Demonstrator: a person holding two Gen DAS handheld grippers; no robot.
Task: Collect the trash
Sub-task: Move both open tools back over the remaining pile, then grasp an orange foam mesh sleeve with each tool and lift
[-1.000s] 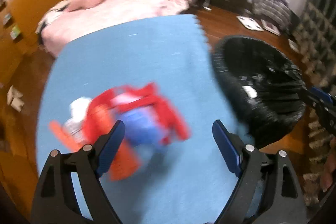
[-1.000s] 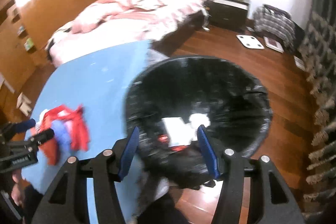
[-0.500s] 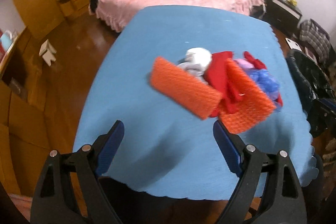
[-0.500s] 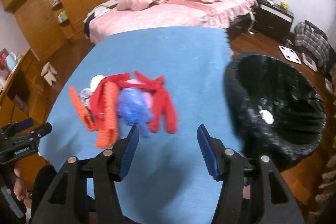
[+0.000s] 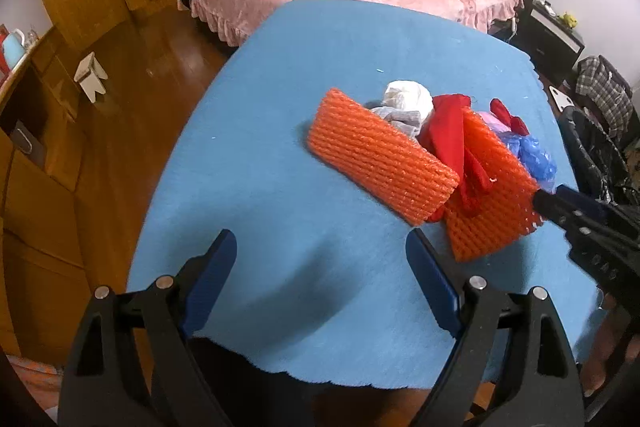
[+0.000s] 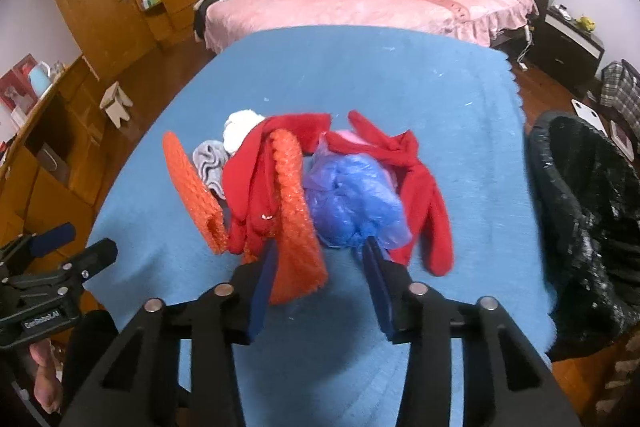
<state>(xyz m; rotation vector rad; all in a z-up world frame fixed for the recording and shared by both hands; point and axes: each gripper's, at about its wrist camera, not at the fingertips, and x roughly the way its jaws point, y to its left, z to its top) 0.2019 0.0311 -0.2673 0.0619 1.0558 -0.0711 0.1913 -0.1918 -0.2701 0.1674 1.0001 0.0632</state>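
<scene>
**Grabbing the next bit of trash off the pile – how we'd do it**

So rn we've got the trash pile (image 6: 304,187) sitting mid-way on the blue cloth (image 6: 360,75), and the black-lined bin (image 6: 592,211) is off the table's right edge, near but not touching the pile; right gripper (image 6: 318,251) is nosed right into the near side of the heap w/ fingers spread; left finger sits beside the orange foam net (image 6: 298,219), right finger is against the blue plastic bag (image 6: 352,203); nothing pinched yet afaict.

Left gripper (image 5: 322,275) hangs over bare cloth on the near-left side, tongs wide apart, holding nothing; from its view the other orange net (image 5: 380,159) lies flat closest to it, w/ a white wad (image 5: 408,95) and grey rag (image 5: 400,117) behind.

Tips imo: everything's tangled w/ the red cloth strips (image 6: 420,199), so we'd close on one item only, prob the orange net or the blue bag, not half of each; bag is crinkly and soft so a squeeze should hold fine, but the net is springy and could slip; lift slow, bc the red strips may drag along and flop off before the bin; if sth trails, we could pin the rest down w/ the left gripper; then swing right and let go well inside the bin rim, not over its edge.
</scene>
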